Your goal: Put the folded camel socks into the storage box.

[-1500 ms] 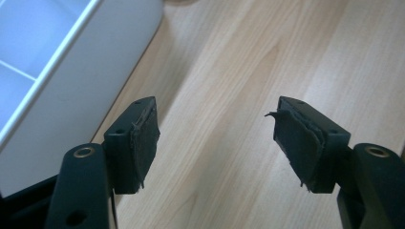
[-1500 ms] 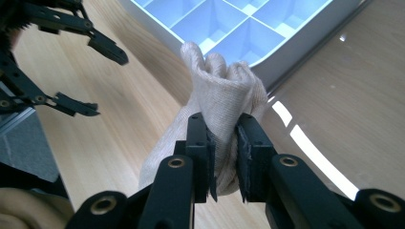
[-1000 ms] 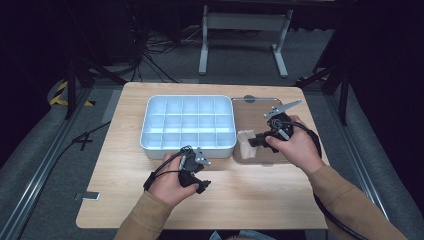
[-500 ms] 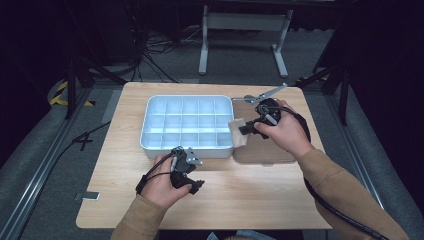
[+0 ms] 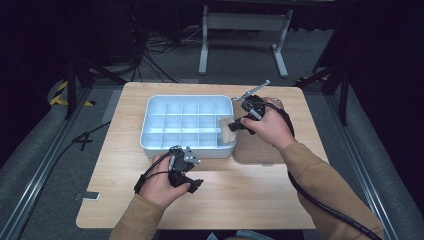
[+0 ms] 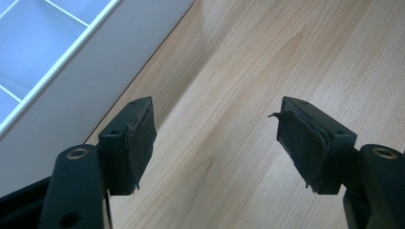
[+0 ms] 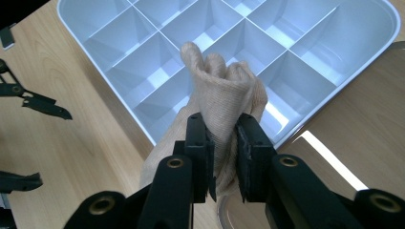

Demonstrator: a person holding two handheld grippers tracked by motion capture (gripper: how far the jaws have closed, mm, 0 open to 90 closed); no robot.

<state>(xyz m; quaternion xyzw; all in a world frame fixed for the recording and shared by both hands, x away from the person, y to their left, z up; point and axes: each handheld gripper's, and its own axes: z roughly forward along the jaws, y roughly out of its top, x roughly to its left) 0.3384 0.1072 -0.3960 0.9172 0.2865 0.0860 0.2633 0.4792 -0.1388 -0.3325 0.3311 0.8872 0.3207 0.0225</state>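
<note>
we see the right gripper point(image 7: 223, 143) clamped on a bunched beige cloth point(image 7: 220, 95), held over the tray's point(image 5: 150, 117) right edge, above its near-right compartments. the cloth hangs, perhaps just clear of the dividers. the left gripper point(image 6: 217, 138) has its jaws wide apart with nothing between them, above the counter point(image 5: 260, 200) just in front of the tray's near wall.
</note>
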